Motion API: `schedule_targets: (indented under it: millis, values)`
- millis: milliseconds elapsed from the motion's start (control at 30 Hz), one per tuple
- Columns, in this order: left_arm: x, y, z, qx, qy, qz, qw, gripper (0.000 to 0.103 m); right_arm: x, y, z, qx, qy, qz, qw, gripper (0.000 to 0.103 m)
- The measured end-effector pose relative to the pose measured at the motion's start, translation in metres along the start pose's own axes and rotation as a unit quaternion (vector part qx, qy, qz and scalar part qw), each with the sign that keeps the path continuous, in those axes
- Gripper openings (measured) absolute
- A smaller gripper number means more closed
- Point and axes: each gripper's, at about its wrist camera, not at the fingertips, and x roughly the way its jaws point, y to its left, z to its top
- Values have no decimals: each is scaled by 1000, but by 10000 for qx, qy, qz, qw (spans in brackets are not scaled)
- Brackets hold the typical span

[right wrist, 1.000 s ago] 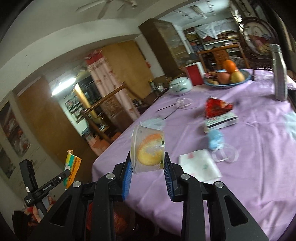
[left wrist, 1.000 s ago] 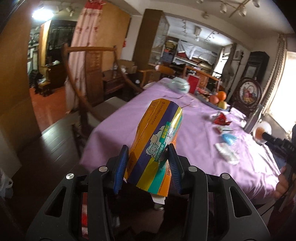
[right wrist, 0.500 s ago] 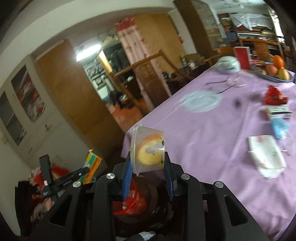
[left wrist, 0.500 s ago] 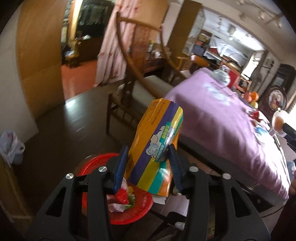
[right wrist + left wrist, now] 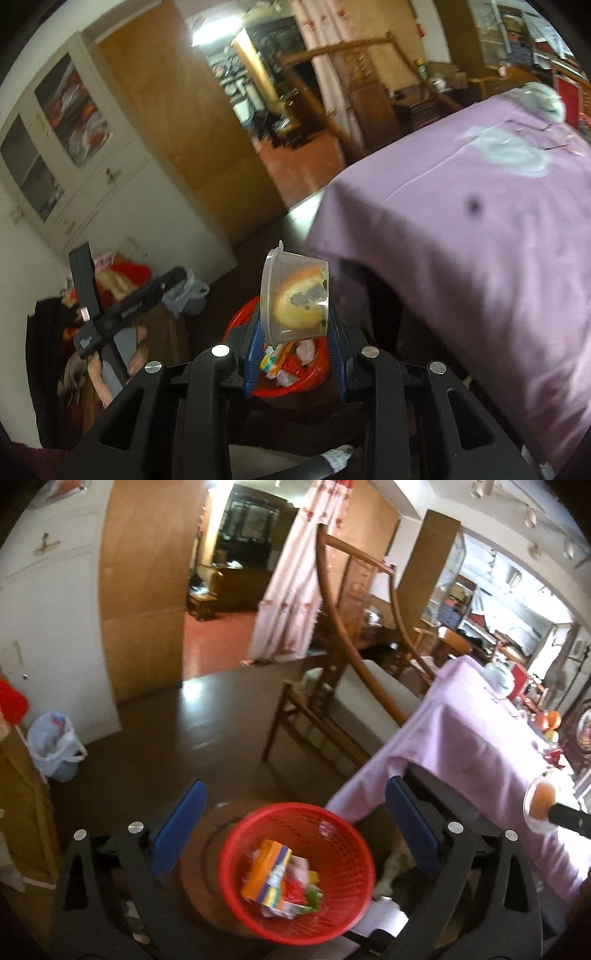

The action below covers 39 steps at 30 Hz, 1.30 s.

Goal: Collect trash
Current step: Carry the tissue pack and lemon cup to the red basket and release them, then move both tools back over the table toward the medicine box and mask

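Observation:
A red mesh bin stands on the dark floor beside the table. The orange, purple and yellow carton lies inside it on other wrappers. My left gripper is open and empty above the bin. My right gripper is shut on a clear plastic cup with an orange piece inside, held above the same bin. The cup also shows at the right edge of the left wrist view.
The table with the purple cloth is to the right, with a wooden chair beside it. A white plastic bag sits on the floor by the white cabinet at the left. Fruit and wrappers lie farther along the table.
My left gripper swung from the table down over the red bin, opened, and the carton dropped into it. My right gripper carried the plastic cup off the table toward the bin.

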Motion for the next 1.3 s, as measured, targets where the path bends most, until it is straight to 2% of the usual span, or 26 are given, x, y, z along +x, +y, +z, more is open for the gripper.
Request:
schedule_targets:
  millis: [133,300,333,367,400,567,867,1100,1300]
  values:
    - [-3,14,-1,-46,-156,291,9994,96,31,24,0,-234,338,153,9990,32]
    - [-3,31,-1,-248,-154,251,9993,96,60,53,4,-522,576,336,9964,34]
    - [-3,33,-1,-275,-162,253,9992,96,63,55,4,-565,570,331,9962,37]
    - [-4,36,-1,-301,-183,261,9990,96,65,58,5,-603,563,293,9962,48]
    - [-5,37,-1,-308,-195,265,9990,96,65,58,5,-624,536,277,9962,52]
    - [-5,38,1,-326,-227,267,9989,96,57,57,7,-663,417,189,9967,54]
    - [-15,32,8,-309,-278,74,9991,96,18,14,10,-196,-21,-102,9998,56]
    - [-23,6,11,-135,-313,-258,9991,96,-27,-14,6,92,-527,-381,9978,60]
    - [-28,-30,10,130,-233,-623,9977,96,-83,-46,-7,364,-1101,-678,9909,63]
